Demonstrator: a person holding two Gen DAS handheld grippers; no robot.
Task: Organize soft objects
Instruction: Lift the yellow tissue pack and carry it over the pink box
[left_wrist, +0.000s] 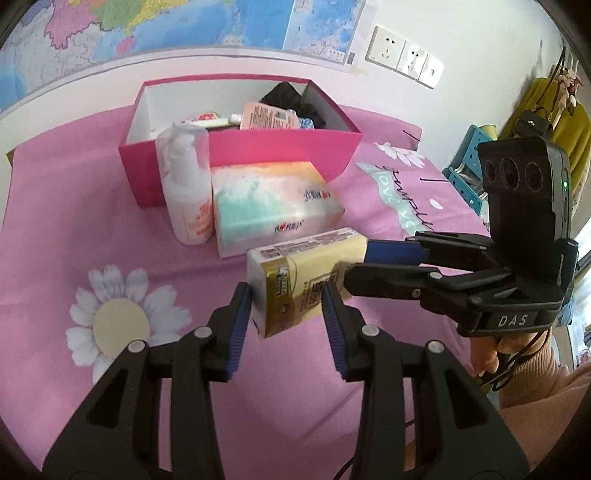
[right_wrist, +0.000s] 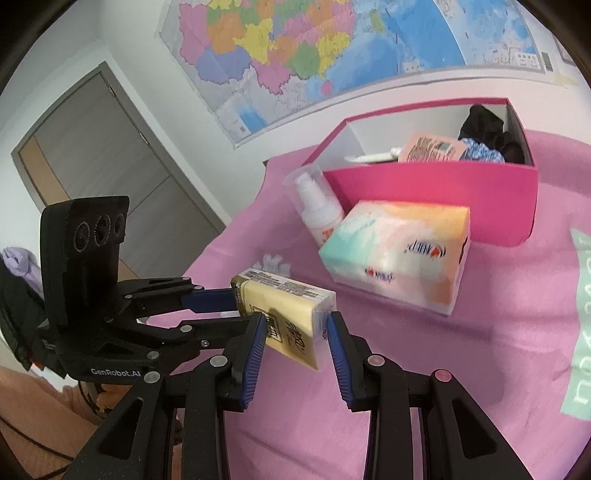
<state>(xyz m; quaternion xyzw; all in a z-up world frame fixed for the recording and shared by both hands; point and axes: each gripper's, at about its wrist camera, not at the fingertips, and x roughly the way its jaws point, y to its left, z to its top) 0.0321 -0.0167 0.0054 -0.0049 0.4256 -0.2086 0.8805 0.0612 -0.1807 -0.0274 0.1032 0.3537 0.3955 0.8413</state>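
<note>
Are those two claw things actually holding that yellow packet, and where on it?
Yes. Both hold the yellow tissue pack off the pink bedspread: the left gripper clamps one end, the right gripper the other.

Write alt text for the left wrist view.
Two black grippers, left and right, both grip a yellow plastic-wrapped tissue pack above a pink floral bedsheet. Behind stand a pastel tissue pack, a white pump bottle and an open pink cardboard box.
</note>
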